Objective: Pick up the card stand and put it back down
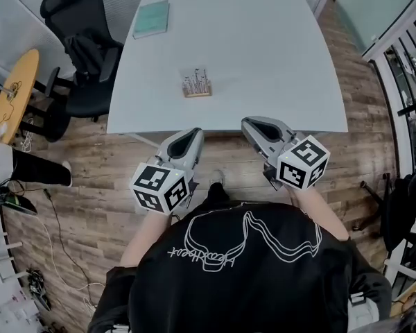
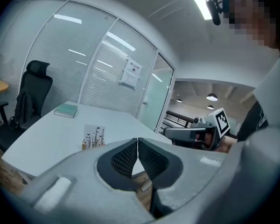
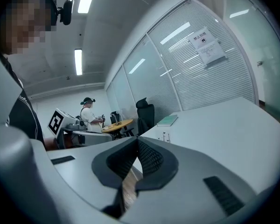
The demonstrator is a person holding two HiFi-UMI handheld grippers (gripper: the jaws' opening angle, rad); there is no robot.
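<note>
The card stand (image 1: 196, 84) is a small wooden base with an upright printed card, standing on the white table (image 1: 263, 54) near its front edge. It also shows in the left gripper view (image 2: 94, 137) and, tiny, in the right gripper view (image 3: 166, 137). My left gripper (image 1: 192, 135) is held off the table's front edge, below and left of the stand, jaws shut on nothing. My right gripper (image 1: 249, 123) hangs beside it to the right, also shut and empty. Both are well short of the stand.
A teal book (image 1: 152, 19) lies at the table's far left corner. A black office chair (image 1: 83, 44) stands left of the table, with a round wooden table (image 1: 15, 92) further left. Glass partitions and a railing (image 1: 402, 68) lie to the right.
</note>
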